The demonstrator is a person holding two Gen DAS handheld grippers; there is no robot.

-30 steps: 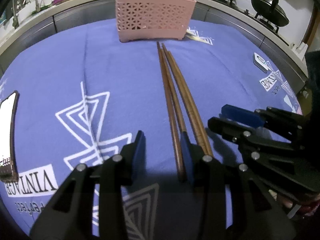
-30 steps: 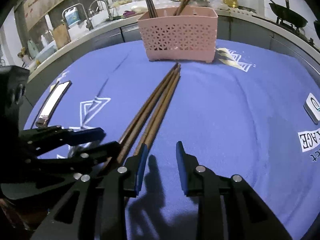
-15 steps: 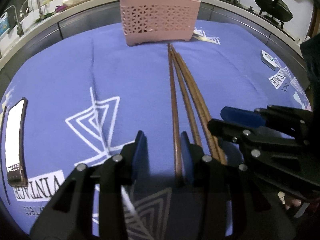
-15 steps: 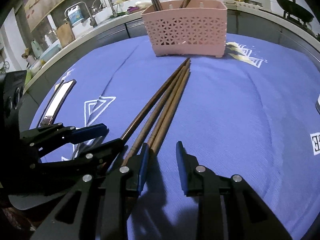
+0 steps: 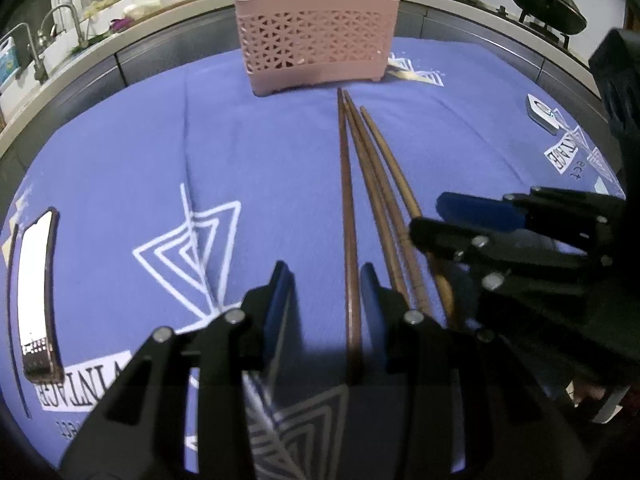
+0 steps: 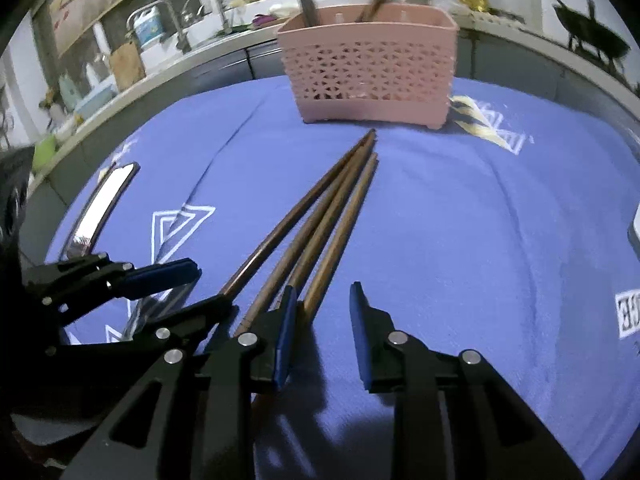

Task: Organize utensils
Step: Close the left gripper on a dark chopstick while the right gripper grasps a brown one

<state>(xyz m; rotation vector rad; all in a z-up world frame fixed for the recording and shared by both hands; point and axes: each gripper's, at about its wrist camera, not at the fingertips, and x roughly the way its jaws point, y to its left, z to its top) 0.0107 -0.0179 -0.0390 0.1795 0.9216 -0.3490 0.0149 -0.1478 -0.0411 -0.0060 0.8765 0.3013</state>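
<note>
Chopsticks, four, on cloth; left claw and right claw both released

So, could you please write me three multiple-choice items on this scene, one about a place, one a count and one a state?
1. Where does the pink basket stand relative to the loose chopsticks?
A. Beyond their far tips
B. Left of them, beside the phone
C. On top of them

2. How many chopsticks lie loose on the blue cloth?
A. Two
B. Four
C. Six

3. What state are the left tongs in?
A. Shut on the phone
B. Open, straddling the darkest chopstick
C. Shut on the basket rim

Answers:
1 A: the tips point at the basket's base.
2 B: the right wrist view shows four sticks side by side.
3 B: a clear gap shows between the blue pads, with that stick running into it.
</note>
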